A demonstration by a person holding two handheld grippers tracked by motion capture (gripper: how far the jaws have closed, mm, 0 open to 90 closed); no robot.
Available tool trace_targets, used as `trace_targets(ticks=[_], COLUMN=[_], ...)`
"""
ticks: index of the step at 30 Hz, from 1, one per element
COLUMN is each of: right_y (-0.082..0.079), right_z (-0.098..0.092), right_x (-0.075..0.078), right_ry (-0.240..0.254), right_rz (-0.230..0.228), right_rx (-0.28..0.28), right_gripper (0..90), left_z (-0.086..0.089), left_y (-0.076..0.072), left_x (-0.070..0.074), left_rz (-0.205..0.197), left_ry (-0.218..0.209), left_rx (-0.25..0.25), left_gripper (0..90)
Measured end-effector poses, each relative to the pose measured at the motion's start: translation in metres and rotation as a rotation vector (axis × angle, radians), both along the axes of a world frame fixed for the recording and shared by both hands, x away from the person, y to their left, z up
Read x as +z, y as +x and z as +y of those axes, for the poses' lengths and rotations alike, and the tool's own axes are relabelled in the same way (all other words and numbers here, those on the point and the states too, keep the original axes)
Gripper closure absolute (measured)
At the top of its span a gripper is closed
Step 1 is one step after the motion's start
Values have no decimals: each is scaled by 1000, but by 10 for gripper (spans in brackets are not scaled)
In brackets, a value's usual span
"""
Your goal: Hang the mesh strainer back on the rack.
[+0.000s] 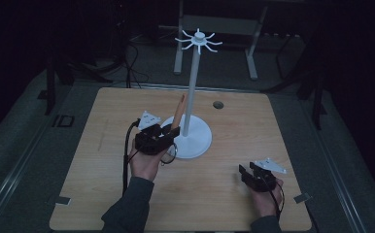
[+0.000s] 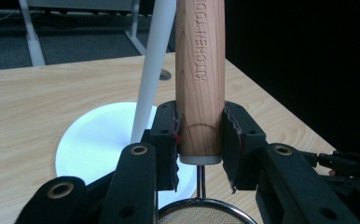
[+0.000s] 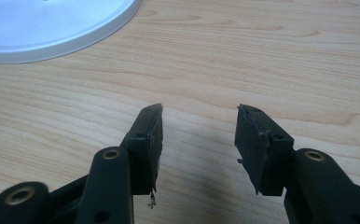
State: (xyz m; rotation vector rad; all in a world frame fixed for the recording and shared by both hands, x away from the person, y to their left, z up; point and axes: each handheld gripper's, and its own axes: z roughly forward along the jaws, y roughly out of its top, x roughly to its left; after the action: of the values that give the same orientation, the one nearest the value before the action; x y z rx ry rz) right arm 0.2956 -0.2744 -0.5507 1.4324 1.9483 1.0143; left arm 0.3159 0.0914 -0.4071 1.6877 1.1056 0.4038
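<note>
A white rack stands mid-table, with a round base (image 1: 195,141), a tall pole (image 1: 192,82) and a ring of hooks (image 1: 198,41) at its top. My left gripper (image 1: 163,138) is shut on a strainer's wooden handle (image 2: 200,74), stamped "KITCHEN TOOL". The handle (image 1: 178,112) points up and away beside the pole, and the mesh bowl (image 2: 206,213) hangs below the jaws. The rack base (image 2: 101,140) lies just behind them. My right gripper (image 3: 199,135) is open over bare wood near the table's front right (image 1: 247,174), with nothing between its fingers.
The wooden table (image 1: 98,160) has a small round hole (image 1: 218,105) near its far edge. Metal frame legs (image 1: 251,48) stand on the floor beyond it. An edge of the white base (image 3: 52,28) lies up and left of my right gripper.
</note>
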Motion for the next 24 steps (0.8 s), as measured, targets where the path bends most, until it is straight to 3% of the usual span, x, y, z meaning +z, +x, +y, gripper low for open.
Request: trace_targets(ticks=[24], right_y=[0], right_z=[0], right_x=[0], right_ry=[0], right_rz=[2], right_rx=[1], right_gripper=[507], left_z=[0], left_y=[-2], left_x=[20], left_rz=[-31], left_ry=[-41], left_rx=[10], left_gripper=[683])
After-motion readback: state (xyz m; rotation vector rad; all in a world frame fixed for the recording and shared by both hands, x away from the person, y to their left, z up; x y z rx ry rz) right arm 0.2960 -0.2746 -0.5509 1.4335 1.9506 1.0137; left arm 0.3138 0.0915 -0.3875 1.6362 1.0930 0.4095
